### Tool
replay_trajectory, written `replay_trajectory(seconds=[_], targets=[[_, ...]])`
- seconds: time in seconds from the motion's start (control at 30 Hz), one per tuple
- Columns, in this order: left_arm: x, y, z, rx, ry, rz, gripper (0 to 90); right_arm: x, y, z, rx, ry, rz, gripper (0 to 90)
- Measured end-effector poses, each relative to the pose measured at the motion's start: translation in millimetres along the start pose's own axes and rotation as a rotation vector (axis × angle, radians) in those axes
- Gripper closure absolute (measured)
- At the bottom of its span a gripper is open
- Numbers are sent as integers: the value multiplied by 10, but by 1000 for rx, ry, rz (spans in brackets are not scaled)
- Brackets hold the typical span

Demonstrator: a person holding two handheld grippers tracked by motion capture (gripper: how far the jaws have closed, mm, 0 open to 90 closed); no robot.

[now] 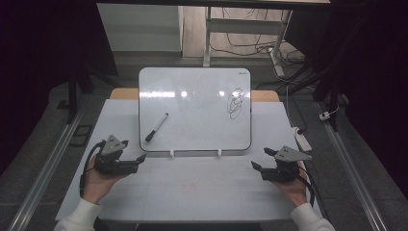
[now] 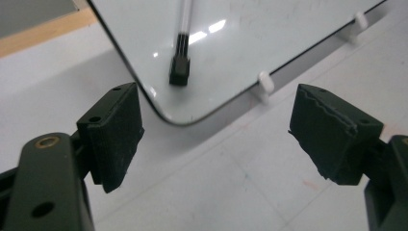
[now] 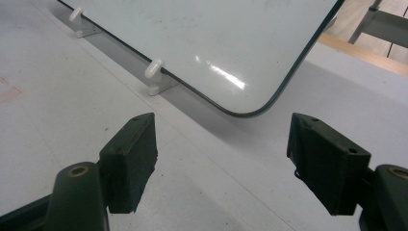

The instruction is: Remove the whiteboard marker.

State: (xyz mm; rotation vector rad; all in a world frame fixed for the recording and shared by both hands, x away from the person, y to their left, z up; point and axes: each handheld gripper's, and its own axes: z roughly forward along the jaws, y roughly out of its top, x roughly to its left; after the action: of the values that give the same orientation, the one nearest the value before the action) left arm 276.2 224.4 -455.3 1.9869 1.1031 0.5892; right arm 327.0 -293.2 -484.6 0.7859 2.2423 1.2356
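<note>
Item: black-capped white marker pen (image 1: 157, 127) lying on glossy white rounded-corner whiteboard (image 1: 202, 86), at 1 o'clock from left gripper (image 1: 131, 151); both grippers' fingers wide, empty. Advice: straddle pen across barrel; right gripper (image 1: 260, 159) steadies board

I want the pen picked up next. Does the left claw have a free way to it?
Probably yes: the left claw is open beside the board, and nothing lies between it and the pen.
</note>
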Motion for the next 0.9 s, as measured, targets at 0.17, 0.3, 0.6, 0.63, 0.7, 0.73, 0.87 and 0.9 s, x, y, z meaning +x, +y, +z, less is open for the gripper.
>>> replay_trajectory(seconds=[0.17, 0.3, 0.6, 0.63, 0.7, 0.73, 0.87, 0.9], targets=[[-22, 112, 43, -7, -7, 17, 211, 4, -3, 7, 3, 3, -1, 268], [-29, 258, 123, -15, 6, 39, 219, 12, -4, 15, 7, 5, -4, 270], [13, 454, 323, -23, 53, 59, 243, 28, -10, 39, 14, 6, -1, 277], [18, 469, 349, -23, 59, 63, 248, 30, -11, 42, 15, 6, 0, 278], [31, 501, 407, -27, 71, 70, 263, 33, -14, 52, 19, 8, 1, 279], [41, 522, 445, -30, 77, 72, 272, 34, -14, 55, 21, 8, 1, 279], [62, 589, 574, -41, 95, 80, 309, 37, -16, 58, 24, 4, -1, 282], [68, 607, 610, -39, 103, 85, 316, 36, -17, 59, 24, 5, 1, 283]])
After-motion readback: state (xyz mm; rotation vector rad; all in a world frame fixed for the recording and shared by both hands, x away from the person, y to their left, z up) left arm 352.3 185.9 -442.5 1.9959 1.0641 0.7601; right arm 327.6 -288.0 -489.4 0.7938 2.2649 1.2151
